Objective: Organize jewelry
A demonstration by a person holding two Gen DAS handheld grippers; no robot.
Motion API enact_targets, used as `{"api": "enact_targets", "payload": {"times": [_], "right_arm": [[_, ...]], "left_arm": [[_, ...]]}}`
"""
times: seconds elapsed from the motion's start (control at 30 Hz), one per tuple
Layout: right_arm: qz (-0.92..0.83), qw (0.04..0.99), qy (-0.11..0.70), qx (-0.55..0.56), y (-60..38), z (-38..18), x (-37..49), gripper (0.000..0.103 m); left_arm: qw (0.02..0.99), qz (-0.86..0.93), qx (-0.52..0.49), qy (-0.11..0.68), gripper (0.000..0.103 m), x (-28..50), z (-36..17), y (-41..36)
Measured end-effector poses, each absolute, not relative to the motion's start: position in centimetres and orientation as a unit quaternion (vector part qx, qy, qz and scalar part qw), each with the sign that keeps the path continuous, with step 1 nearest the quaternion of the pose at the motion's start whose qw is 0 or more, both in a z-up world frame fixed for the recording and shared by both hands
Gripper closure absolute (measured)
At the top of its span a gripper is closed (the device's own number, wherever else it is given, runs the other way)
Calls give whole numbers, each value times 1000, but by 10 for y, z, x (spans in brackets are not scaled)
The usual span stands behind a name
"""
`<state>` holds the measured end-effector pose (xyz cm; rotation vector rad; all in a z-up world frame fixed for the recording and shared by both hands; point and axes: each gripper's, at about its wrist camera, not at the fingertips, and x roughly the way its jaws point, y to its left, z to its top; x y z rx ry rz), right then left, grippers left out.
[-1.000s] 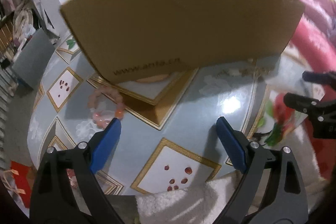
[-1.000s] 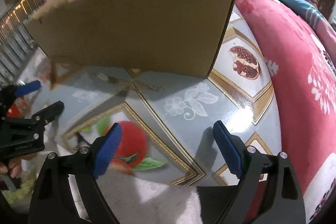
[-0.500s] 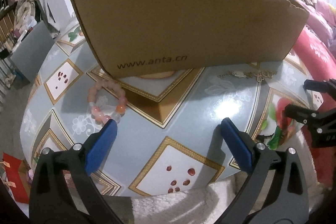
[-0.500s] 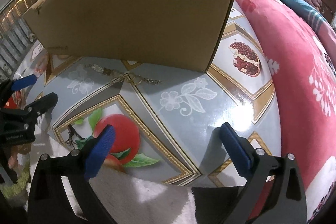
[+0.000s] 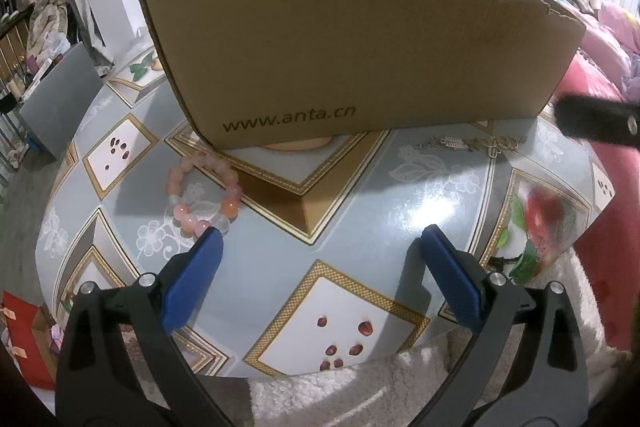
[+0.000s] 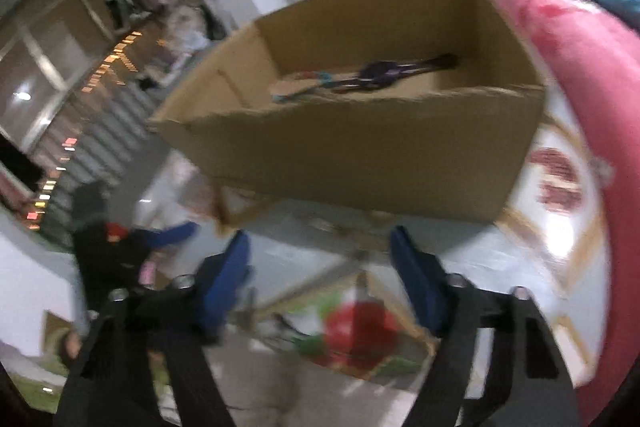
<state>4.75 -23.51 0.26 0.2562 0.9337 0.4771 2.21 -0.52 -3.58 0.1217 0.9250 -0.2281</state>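
Covering most of both views, a round table (image 5: pixel 360 211) wears a glossy grey-blue cloth printed with gold-edged diamonds, white flowers and red fruit. A pink and red bedspread (image 6: pixel 592 75) lies along its right side. Next in size, a brown cardboard box (image 5: pixel 352 43) stands on the far half of the table; its near wall has a torn top edge and carries a printed web address. In the blurred right wrist view the box (image 6: pixel 360 131) shows its open top, with a dark strand and some pale pieces lying on its floor; what they are cannot be told.

The left gripper (image 5: pixel 320 267) hangs over the near part of the table with its blue pads spread wide and nothing between them. The right gripper (image 6: pixel 320 259) is over the table just before the box's near wall; its jaws are closing, and blur hides whether anything sits between the pads.

A pink and orange bead bracelet (image 5: pixel 204 195) lies flat on the cloth just left of the box's near corner, beside the left gripper's left pad. A thin metal chain (image 5: pixel 468 143) lies stretched on the cloth just before the right end of the box, near a dark finger of the right gripper (image 5: pixel 596 123).
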Motion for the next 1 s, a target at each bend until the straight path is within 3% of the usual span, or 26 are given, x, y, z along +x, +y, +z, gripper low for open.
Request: {"api": "enact_targets", "payload": {"times": [0.1,0.3,1.0], "right_arm": [[266,839,452,143,-222,4,57,55],[275,841,439,156,-211,11,77,67],[266,851,409,196,-213,5,89,71]], "left_arm": [[889,-110,58,441,7,19,-36,-6],[890,-110,59,438,7,16,-35,-7],[888,-120,65,439,7,13,-34,-9]]}}
